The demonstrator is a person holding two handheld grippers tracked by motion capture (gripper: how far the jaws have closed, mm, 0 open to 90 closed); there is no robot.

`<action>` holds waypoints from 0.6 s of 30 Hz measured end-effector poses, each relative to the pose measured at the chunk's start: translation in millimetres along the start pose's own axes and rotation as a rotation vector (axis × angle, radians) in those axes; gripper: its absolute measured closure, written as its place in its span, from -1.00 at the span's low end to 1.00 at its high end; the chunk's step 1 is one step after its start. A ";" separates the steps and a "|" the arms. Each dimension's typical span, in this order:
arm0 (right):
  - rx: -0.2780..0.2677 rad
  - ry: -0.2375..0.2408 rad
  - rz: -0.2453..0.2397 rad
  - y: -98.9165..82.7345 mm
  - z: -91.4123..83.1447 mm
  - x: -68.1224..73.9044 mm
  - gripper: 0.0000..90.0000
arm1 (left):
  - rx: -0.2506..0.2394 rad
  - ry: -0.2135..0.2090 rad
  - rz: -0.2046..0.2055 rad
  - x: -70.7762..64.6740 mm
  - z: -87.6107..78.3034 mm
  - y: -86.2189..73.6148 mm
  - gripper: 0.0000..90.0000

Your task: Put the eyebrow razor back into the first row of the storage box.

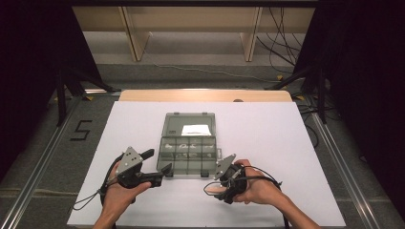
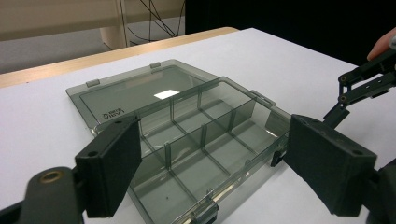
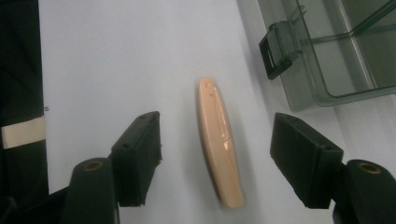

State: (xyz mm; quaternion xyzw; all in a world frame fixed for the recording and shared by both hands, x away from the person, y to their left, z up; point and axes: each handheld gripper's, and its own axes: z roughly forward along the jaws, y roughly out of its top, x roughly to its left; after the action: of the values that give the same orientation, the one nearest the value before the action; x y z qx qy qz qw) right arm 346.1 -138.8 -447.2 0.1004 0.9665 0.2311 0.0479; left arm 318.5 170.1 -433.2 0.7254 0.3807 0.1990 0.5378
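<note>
the right gripper (image 3: 217, 154) is hovering over a peach oblong piece (image 3: 218, 144) lying flat on the white table cover (image 1: 286, 138) – jaws standing apart, one on each side, neither pad touching it. the piece is sitting at 7 o'clock of the open smoky compartment box (image 1: 186, 148), just beside its latched corner. the left gripper (image 2: 212, 163) is pointing at the box from 8 o'clock, jaws spread wide and gripping nothing – the box's near wall is showing between them.
</note>
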 end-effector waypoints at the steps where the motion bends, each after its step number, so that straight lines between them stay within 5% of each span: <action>1: 0.003 0.002 -0.001 -0.1 0.9 -0.3 -0.20 | 0.001 -0.001 0.001 0.1 -0.2 0.0 -0.60; 4: 0.040 0.006 0.002 0.5 2.0 -1.4 -0.15 | 0.005 0.001 0.012 0.4 -1.2 0.4 -0.60; 18: 0.054 0.019 0.030 1.6 14.5 -6.8 0.02 | 0.012 -0.001 0.008 1.4 -0.8 -1.1 -0.60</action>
State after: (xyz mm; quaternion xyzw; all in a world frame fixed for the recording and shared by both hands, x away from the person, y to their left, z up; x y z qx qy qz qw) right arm 355.0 -132.5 -459.1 0.1141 0.9713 0.2064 0.0324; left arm 318.4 171.8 -434.1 0.7302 0.3787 0.1986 0.5329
